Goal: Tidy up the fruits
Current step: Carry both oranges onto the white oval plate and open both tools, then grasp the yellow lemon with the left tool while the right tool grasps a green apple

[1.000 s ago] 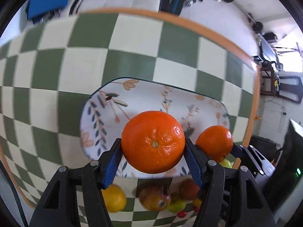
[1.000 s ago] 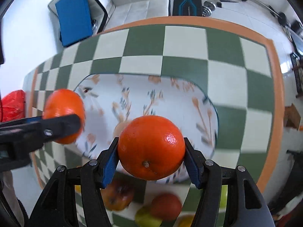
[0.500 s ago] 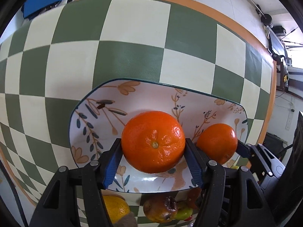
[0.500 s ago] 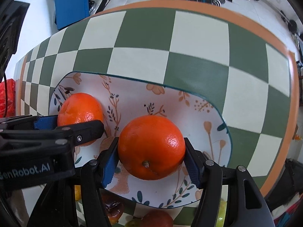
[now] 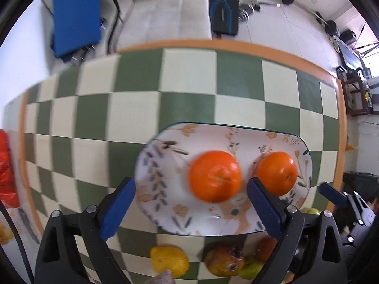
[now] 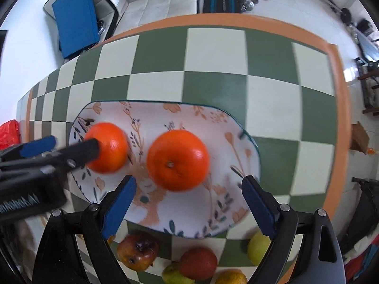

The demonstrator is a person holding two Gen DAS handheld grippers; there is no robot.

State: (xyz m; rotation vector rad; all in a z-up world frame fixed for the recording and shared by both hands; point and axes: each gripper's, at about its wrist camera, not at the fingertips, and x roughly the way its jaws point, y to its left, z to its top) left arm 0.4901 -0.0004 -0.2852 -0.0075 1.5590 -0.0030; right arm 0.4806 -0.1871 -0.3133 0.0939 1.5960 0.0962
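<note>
The left gripper (image 5: pixel 189 195) is released, jaws spread wide, as is the right gripper (image 6: pixel 188 193). Both oranges lie free on the floral plate (image 6: pixel 151 116): one (image 6: pixel 178 160) at the right gripper's 12 o'clock, the other (image 6: pixel 111 146) at its 10 o'clock.

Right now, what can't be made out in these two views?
- Left view: left orange smeared by motion blur; its skin is unreadable.
- Left view: fruit pile partly hidden by the gripper frame and cut by the bottom edge.
- Right view: left orange partly hidden behind the left gripper's finger.
</note>
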